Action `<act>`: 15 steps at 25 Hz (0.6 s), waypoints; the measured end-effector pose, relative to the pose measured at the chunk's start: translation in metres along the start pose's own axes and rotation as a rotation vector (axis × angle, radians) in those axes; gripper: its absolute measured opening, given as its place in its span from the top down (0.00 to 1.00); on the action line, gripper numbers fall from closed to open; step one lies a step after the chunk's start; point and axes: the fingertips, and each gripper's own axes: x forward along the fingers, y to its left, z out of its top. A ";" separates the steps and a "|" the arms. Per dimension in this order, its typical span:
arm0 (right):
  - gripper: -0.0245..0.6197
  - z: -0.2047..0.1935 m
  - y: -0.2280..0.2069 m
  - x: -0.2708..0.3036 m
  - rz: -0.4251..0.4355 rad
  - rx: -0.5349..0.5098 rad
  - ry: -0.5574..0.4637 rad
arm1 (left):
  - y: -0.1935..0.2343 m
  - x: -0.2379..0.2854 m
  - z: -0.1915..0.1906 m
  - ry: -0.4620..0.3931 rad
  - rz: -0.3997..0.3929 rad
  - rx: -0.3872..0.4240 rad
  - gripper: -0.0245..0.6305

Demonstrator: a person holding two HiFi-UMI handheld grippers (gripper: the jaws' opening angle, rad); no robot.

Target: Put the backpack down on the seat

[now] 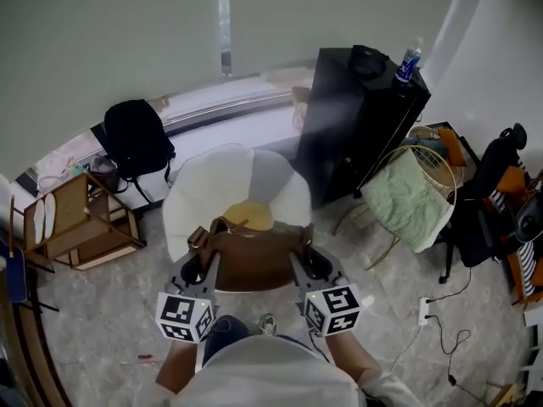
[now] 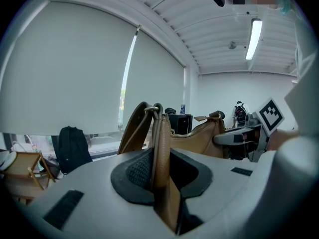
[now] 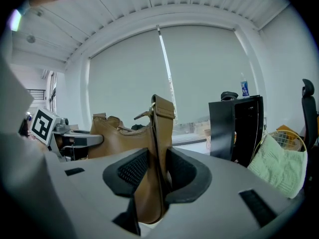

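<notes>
Nearest the person, at six o'clock in the head view, the two marker cubes (image 1: 185, 316) stand side by side. Just beyond them, the left gripper (image 2: 159, 172) has its jaws pinched on a brown leather strap (image 2: 160, 143) that stands upright between the pads. The right gripper (image 3: 158, 176) clamps a matching side strap (image 3: 155, 148) in the same way. The tan backpack (image 1: 253, 259) is stretched between them, with the left gripper at its nine o'clock and the right gripper at its three o'clock, and its zipped top faces up.

The backpack is at the front edge of the white seat (image 1: 204, 189). I cannot tell whether its base touches the seat. At the backpack's twelve o'clock a yellow cushion (image 1: 248, 214) lies in the seat's hollow.

Farther out on the marbled floor (image 1: 110, 329), a wooden rack (image 1: 81, 223) stands at nine o'clock. A black rucksack (image 1: 136, 138) leans by the window sill at ten o'clock. At one o'clock is a black cabinet (image 1: 361, 121) with a bottle (image 1: 409, 62) on top. A green cloth (image 1: 411, 197) is draped over a wire frame at three o'clock, with an office chair (image 1: 492, 189) past it. Pale roller blinds (image 1: 110, 41) close off the far wall.
</notes>
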 end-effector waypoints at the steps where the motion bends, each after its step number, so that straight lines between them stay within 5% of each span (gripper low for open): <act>1: 0.75 -0.001 -0.002 0.004 0.006 0.003 0.007 | 0.001 0.003 -0.002 0.007 0.004 -0.004 0.82; 15: 0.75 0.009 0.000 0.092 -0.042 0.032 0.031 | 0.079 0.058 0.003 0.039 -0.043 -0.017 0.82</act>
